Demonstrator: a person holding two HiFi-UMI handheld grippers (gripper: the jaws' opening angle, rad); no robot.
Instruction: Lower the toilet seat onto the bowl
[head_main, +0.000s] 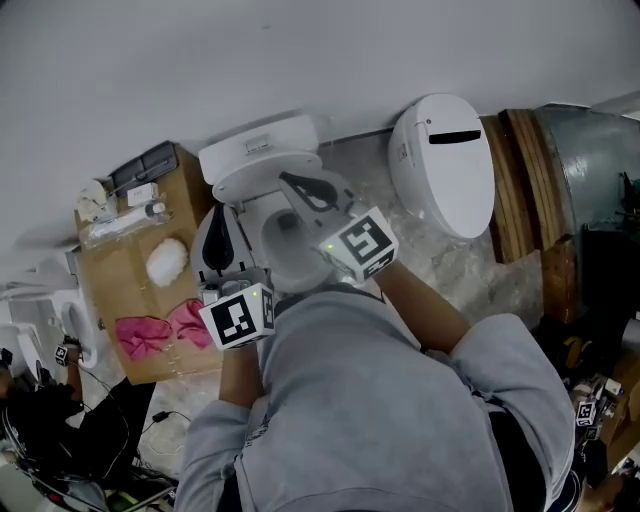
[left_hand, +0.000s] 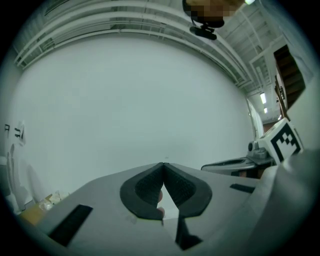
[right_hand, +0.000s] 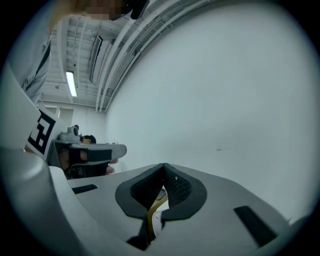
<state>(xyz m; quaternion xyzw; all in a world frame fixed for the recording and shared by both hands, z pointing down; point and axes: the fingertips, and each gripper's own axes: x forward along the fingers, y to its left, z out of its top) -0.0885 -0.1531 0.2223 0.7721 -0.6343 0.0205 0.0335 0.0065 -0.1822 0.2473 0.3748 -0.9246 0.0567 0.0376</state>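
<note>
White wall, toilet beneath left gripper and right gripper, fingers closed, empty.

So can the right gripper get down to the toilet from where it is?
Probably yes. The right gripper hangs just above the toilet, and nothing sits between them. Its jaws are shut and point at the wall, so it would likely need to tip down first.

One white ceramic toilet, one white oval lid-like shell, one brown cardboard box, two crumpled pink cloths, one white fluffy pad; possibly a second white toilet, half cut off.
</note>
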